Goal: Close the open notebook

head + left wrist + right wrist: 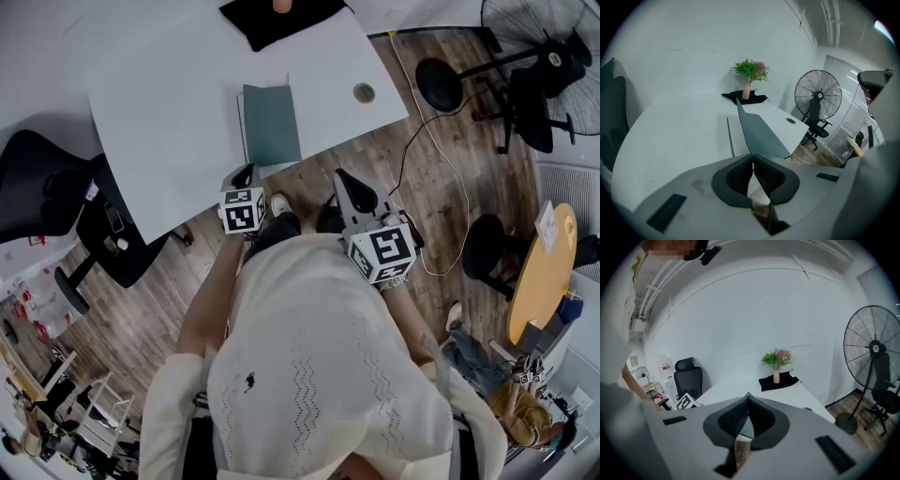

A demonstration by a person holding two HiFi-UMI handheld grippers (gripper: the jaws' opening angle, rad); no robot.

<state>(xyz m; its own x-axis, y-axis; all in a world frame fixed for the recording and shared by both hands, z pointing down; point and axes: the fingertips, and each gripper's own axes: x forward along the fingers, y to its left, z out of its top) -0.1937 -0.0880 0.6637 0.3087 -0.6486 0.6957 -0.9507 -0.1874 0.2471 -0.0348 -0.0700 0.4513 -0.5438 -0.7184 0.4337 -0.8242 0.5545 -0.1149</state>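
Observation:
The notebook (271, 124) lies near the front edge of the white table (169, 122). Its teal cover (760, 133) stands raised at a slant over the white pages (738, 137). My left gripper (246, 176) hovers at the table's front edge, just short of the notebook, jaws shut and empty; in its own view the left gripper (753, 157) has its tips touching. My right gripper (350, 185) hangs over the wooden floor to the right of the notebook, off the table. In its own view the right gripper (748, 398) is shut with nothing between the pads.
A black cloth (277, 21) with a vase of flowers (749, 77) sits at the table's far edge. A round cable hole (364, 93) is right of the notebook. A black office chair (47, 183) stands left; a fan (544, 42), stools and a cable are on the right floor.

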